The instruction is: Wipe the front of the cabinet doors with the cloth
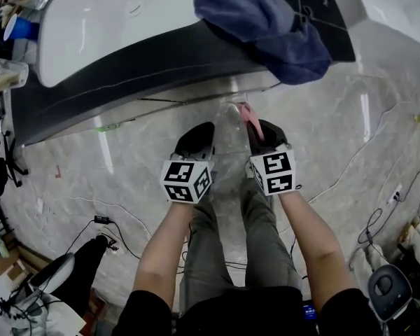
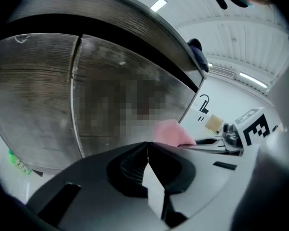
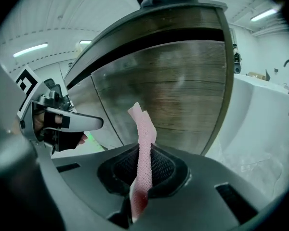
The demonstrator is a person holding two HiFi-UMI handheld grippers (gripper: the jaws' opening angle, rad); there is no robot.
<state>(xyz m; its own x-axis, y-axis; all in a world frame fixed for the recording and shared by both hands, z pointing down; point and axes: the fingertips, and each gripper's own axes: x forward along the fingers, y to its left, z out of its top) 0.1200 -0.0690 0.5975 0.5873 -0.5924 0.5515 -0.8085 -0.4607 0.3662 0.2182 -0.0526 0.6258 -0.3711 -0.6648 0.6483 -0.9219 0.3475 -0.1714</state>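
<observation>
The marble floor (image 1: 336, 131) fills the middle of the head view, with my legs at the bottom centre. Across the top runs the dark-edged counter with its white basin (image 1: 112, 26). The wood-grain cabinet doors (image 3: 183, 95) stand beneath it, and they fill most of both gripper views. A blue towel (image 1: 266, 26) lies bunched on the counter edge at upper centre.

My left tongs (image 1: 196, 135) sit just left of centre, and in their own view the jaws are pressed together with nothing between them. My right tongs (image 1: 262, 131) are just beside them to the right, clamped on the pink cloth (image 3: 143, 148). The cloth stands up from the jaws in front of the doors. I can't tell whether its tip touches the wood.
</observation>
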